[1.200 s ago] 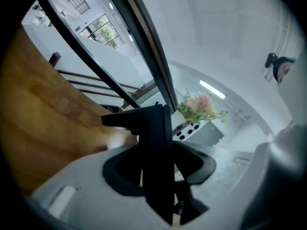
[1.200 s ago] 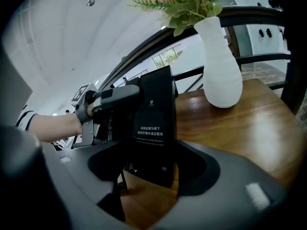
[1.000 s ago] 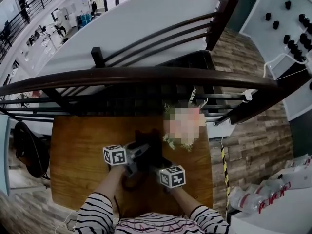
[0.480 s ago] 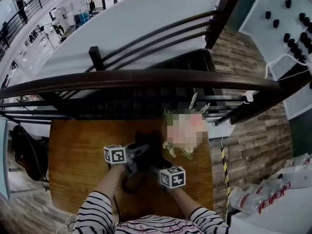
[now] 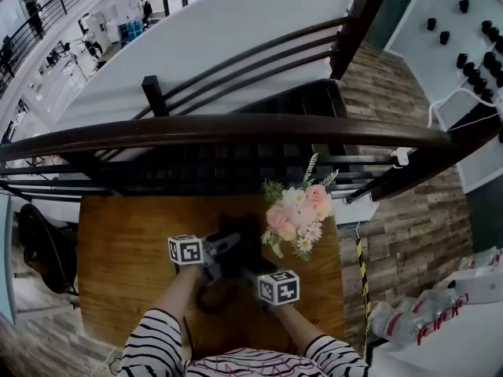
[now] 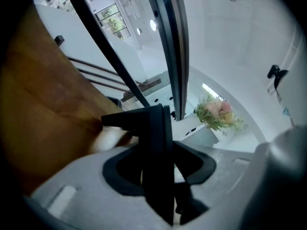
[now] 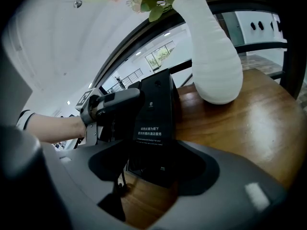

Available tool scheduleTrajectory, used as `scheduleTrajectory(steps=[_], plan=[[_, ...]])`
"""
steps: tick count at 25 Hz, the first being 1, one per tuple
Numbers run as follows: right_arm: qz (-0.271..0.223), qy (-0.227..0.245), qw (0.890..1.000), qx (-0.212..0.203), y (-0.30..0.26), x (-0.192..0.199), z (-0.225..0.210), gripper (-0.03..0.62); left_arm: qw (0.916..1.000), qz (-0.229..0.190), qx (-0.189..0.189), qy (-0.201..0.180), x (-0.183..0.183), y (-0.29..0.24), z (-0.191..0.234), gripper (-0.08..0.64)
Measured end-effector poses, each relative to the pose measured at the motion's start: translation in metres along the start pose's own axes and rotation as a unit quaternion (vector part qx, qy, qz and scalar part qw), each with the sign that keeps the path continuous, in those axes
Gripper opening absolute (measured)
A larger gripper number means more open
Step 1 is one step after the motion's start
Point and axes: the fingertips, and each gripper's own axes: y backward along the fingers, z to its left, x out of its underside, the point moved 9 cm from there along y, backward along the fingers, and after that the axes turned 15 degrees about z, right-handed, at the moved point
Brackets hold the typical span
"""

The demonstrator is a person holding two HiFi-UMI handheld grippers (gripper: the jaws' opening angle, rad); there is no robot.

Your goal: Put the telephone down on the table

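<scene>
The black telephone (image 5: 236, 246) is over the middle of the brown wooden table (image 5: 126, 250), held between both grippers. My left gripper (image 5: 222, 247) comes in from the left and is shut on a thin black edge of the telephone (image 6: 153, 133). My right gripper (image 5: 250, 271) comes in from the near right. Its jaws stand wide around the telephone's body (image 7: 153, 123), the side with the printed label. In the right gripper view the left gripper (image 7: 115, 102) shows at the telephone's far side. I cannot tell whether the telephone's underside touches the table.
A white vase of pink flowers (image 5: 297, 218) stands on the table just right of the telephone, close to the right gripper's path (image 7: 216, 56). A black cord (image 5: 208, 297) loops on the table near me. A dark railing (image 5: 236, 124) runs behind the table.
Both grippers have eased slightly toward me and lower with the telephone between them. Their grips look the same.
</scene>
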Motion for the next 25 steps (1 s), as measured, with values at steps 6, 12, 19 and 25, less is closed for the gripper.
scheduleTrajectory(steps=[6, 12, 19, 25], plan=[[-0.006, 0.0, 1.0, -0.003, 0.002, 0.004, 0.0, 0.302, 0.9997, 0.003, -0.022, 0.001, 0.006, 0.001, 0.0, 0.189], [-0.012, -0.012, 1.0, 0.012, 0.008, 0.011, -0.002, 0.342, 0.9993, -0.001, -0.036, -0.011, 0.007, -0.002, -0.011, 0.288], [-0.028, -0.017, 0.999, 0.021, 0.023, 0.024, 0.002, 0.344, 0.9975, 0.001, -0.068, -0.019, 0.016, 0.005, -0.016, 0.336], [-0.042, -0.02, 0.999, 0.02, 0.032, 0.038, 0.016, 0.344, 0.9953, -0.006, -0.093, -0.026, 0.031, 0.029, -0.025, 0.359]])
